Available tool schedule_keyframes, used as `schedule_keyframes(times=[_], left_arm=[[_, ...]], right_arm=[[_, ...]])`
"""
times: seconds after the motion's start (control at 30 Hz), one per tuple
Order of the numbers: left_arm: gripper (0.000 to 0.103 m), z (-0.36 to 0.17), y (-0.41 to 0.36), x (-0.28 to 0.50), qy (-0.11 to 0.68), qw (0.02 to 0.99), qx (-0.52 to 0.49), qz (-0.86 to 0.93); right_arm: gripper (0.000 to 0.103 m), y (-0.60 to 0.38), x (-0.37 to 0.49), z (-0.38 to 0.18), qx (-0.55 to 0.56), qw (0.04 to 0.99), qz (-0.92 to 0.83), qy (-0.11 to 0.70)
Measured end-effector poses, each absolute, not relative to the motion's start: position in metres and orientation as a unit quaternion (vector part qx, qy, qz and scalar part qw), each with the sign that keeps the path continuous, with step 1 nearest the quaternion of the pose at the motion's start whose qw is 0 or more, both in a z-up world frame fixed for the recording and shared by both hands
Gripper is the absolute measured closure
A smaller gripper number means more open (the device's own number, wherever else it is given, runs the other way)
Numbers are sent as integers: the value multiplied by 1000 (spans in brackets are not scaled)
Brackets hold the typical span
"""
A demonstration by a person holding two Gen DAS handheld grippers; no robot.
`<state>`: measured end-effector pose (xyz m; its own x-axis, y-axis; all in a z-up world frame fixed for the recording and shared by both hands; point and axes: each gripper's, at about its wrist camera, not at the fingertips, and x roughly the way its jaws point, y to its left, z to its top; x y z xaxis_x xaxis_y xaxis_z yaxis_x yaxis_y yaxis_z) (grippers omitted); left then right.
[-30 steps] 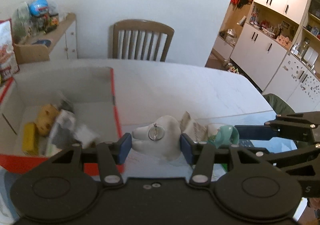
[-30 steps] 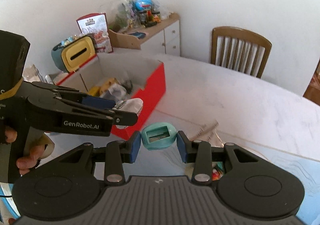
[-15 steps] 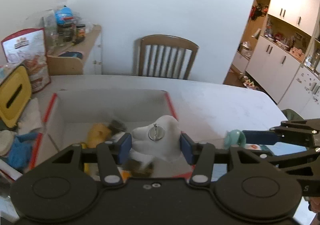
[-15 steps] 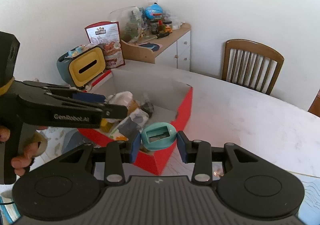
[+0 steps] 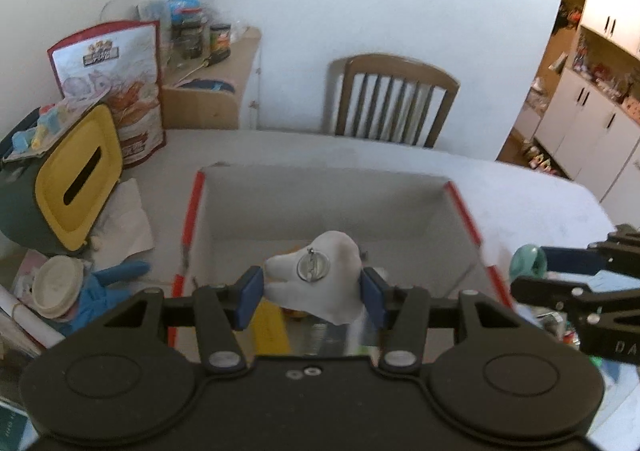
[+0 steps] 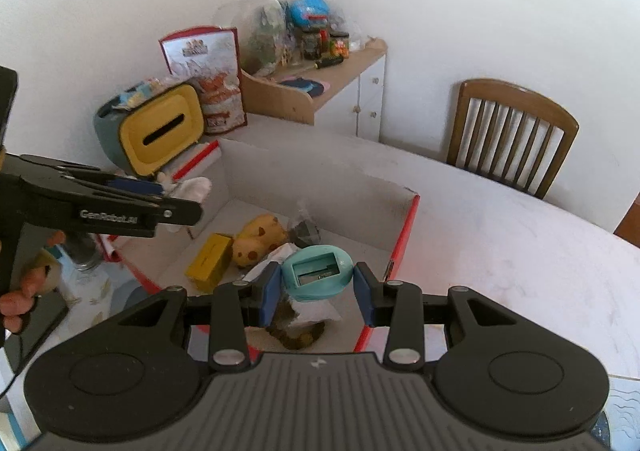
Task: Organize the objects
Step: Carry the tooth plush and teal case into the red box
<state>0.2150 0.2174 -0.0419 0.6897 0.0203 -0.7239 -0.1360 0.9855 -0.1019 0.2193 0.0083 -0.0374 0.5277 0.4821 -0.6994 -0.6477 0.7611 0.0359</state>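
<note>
Far left on the white table: yellow-faced grey tissue box. Centre: left gripper pinching a white tooth-shaped soft toy above the open red-edged cardboard box. Right: right gripper clamping a teal oval pencil sharpener over the same box, above a yellow block.

Soft daylight, slight blur, fisheye-bent edges
</note>
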Motion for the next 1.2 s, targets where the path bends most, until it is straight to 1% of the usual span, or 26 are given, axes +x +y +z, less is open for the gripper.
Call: schedule_keyframes(times=[0.43,0.7,1.2], left_arm=[[51,-91,232,259,457,888,-16,45],[51,-109,224,269,482,875,23,37],[49,-124,220,272,510,860,23,20]], right_arm=[[64,64,269,-93,-151,846,296,417],[64,91,272,-124,-216,820,307,433],[64,101,276,-135,-213,804,318,455]])
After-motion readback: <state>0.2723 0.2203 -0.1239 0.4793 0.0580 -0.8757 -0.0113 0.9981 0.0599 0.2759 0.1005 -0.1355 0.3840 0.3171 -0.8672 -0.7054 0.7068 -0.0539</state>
